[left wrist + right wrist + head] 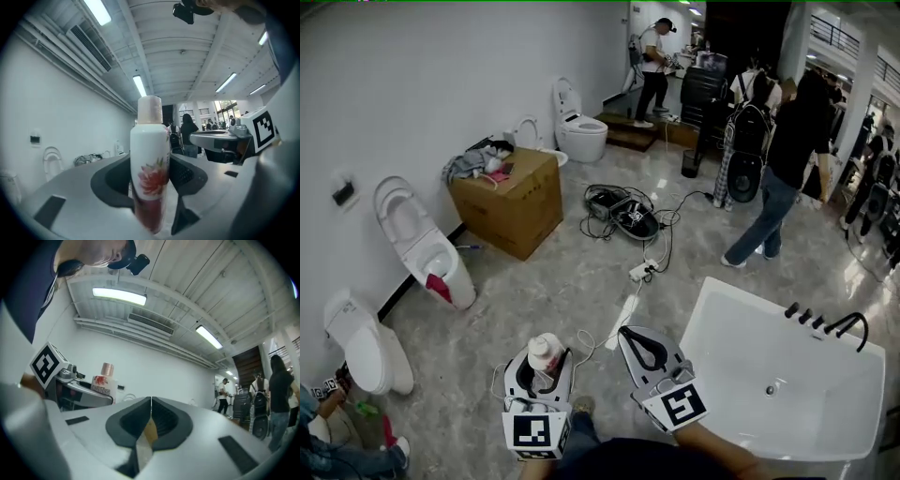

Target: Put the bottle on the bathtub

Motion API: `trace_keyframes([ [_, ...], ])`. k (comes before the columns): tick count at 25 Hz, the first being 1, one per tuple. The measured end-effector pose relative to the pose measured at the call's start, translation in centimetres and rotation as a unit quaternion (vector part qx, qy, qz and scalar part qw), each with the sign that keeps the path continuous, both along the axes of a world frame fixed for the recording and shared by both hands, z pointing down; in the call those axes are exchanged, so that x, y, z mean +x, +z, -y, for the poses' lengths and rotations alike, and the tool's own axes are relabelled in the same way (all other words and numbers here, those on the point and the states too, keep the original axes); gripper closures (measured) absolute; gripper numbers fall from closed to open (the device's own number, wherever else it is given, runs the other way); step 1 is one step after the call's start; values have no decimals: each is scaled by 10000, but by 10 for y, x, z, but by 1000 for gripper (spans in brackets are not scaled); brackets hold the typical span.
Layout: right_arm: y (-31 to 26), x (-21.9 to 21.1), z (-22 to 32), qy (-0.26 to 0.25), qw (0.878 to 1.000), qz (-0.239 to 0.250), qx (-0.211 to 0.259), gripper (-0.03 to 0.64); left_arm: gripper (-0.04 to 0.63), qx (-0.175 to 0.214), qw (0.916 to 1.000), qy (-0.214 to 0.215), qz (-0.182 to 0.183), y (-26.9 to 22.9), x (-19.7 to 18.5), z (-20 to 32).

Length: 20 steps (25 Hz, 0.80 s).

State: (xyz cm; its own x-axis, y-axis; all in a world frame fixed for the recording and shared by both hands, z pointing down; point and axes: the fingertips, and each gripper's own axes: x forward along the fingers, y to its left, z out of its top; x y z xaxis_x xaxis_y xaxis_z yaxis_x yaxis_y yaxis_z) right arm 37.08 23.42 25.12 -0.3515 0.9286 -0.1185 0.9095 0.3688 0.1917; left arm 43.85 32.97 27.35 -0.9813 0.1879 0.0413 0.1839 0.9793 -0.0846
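While the left gripper (540, 373) clamps the upright bottle (150, 173) at mid-body, a sound hold for something likely light, stiff and slippery, the right gripper (150, 420) beside it is closed and empty, the bathtub (703, 314) lying further right.

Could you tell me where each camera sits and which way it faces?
Head view: on the head, looking steeply down at the bathtub; left gripper, holding the bottle, and right gripper show.
Left gripper view: on that gripper, looking along jaws clamped on the bottle, toward the wall.
Right gripper view: on that gripper, looking along shut jaws toward the wall.
Shared: both gripper views show the bottle and the other gripper.
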Motion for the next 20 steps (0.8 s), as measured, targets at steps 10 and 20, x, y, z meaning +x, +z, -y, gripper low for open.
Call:
trace_keyframes([
  [10, -19, -124, -32, 1757, 9840, -210, -187, 591, 354, -75, 9864, 1639, 75, -23, -154, -47],
  [20, 18, -164, -8, 3055, 9517, -313, -33, 591, 354, 26, 9646, 2629, -199, 16, -230, -47],
])
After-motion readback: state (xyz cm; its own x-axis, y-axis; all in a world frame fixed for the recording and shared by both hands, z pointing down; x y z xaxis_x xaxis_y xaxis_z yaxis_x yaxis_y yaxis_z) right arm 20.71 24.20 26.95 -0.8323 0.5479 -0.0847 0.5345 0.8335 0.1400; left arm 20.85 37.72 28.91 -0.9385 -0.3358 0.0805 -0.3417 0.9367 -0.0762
